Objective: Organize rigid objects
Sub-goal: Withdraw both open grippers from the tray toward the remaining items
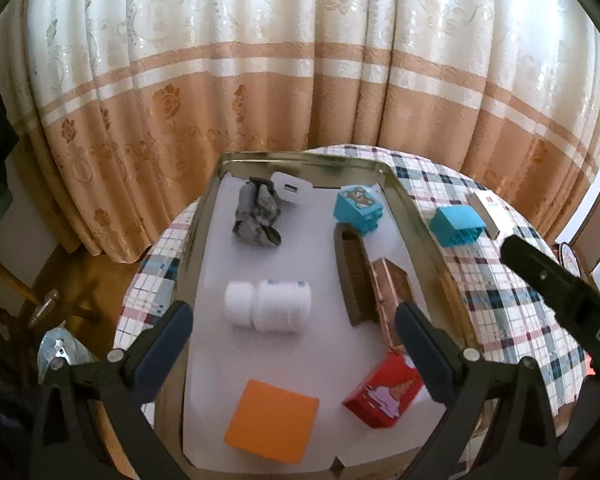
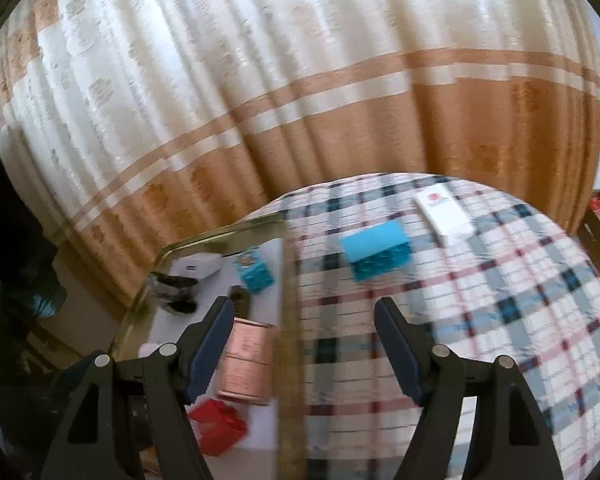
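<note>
Before a cream-and-tan curtain, on a plaid-covered bench (image 1: 500, 304), the left gripper (image 1: 296, 344) hangs open and empty over the filled tray (image 1: 404, 200), while the open right gripper (image 2: 304, 344) seemingly must next reach the loose blue block (image 2: 376, 254).

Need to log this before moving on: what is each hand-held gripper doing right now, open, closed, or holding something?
Left hand-held gripper: open wide, holding nothing, over the tray.
Right hand-held gripper: open, holding nothing, over the tablecloth.
</note>
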`<act>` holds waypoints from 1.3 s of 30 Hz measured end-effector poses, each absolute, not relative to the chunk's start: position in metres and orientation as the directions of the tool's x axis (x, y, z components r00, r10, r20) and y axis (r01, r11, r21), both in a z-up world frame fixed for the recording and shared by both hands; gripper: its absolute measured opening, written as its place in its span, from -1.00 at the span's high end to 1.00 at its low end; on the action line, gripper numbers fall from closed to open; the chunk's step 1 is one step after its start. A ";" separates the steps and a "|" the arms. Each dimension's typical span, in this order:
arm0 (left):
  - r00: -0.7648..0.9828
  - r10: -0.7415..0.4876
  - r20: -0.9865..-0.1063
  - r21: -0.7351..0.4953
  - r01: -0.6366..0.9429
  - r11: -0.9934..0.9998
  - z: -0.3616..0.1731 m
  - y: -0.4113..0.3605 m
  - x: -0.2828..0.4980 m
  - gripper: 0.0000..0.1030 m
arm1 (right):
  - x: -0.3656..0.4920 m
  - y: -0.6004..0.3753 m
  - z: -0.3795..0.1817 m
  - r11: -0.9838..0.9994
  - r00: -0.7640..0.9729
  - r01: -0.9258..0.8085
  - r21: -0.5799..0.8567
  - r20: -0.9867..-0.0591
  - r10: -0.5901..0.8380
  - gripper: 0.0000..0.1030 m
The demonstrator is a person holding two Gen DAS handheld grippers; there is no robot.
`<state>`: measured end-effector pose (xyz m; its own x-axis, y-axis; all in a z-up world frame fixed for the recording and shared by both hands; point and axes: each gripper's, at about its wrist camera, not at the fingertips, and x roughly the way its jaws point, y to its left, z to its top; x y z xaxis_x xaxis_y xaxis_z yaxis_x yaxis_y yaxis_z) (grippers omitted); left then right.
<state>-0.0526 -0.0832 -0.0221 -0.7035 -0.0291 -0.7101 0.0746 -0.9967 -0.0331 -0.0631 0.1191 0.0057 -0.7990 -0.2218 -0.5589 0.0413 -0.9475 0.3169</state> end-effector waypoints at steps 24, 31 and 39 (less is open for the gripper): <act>-0.876 -0.177 -0.449 0.078 0.159 -0.984 -0.026 -0.030 -0.002 -0.99 | 0.007 0.160 0.008 -0.958 -0.911 -0.284 -0.051 -0.296 0.286 -0.90; -0.879 -0.193 -0.436 0.087 0.173 -0.981 -0.025 -0.028 0.001 -0.99 | 0.014 0.159 0.006 -0.951 -0.904 -0.306 -0.042 -0.300 0.304 -0.99; -0.895 -0.201 -0.399 0.072 0.188 -0.980 -0.023 -0.030 0.009 -0.99 | 0.011 0.160 0.004 -0.942 -0.888 -0.331 -0.045 -0.322 0.328 -0.99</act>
